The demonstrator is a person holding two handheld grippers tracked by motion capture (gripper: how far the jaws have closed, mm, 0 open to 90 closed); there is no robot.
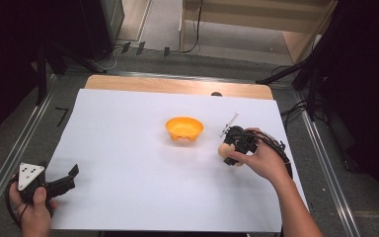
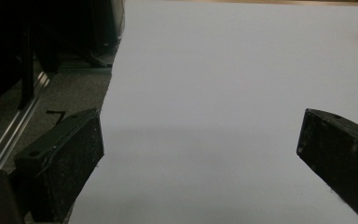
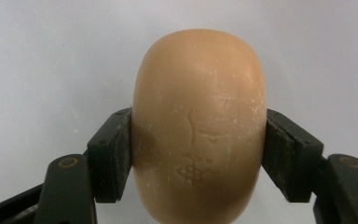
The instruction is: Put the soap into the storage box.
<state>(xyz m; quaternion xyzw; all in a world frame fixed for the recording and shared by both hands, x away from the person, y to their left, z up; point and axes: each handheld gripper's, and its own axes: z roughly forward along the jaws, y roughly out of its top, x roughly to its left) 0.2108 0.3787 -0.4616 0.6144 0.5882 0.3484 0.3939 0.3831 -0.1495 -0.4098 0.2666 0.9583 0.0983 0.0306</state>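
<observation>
Between the right hand-held gripper jaws, tan soap bar, pinched on both sides

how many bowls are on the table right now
1. The orange bowl stands on the white sheet, near the middle, left of the right gripper, which holds a tan oval soap bar. None looks hidden.

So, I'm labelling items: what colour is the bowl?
The bowl is orange, plain with no pattern, clearest in the high view.
</observation>
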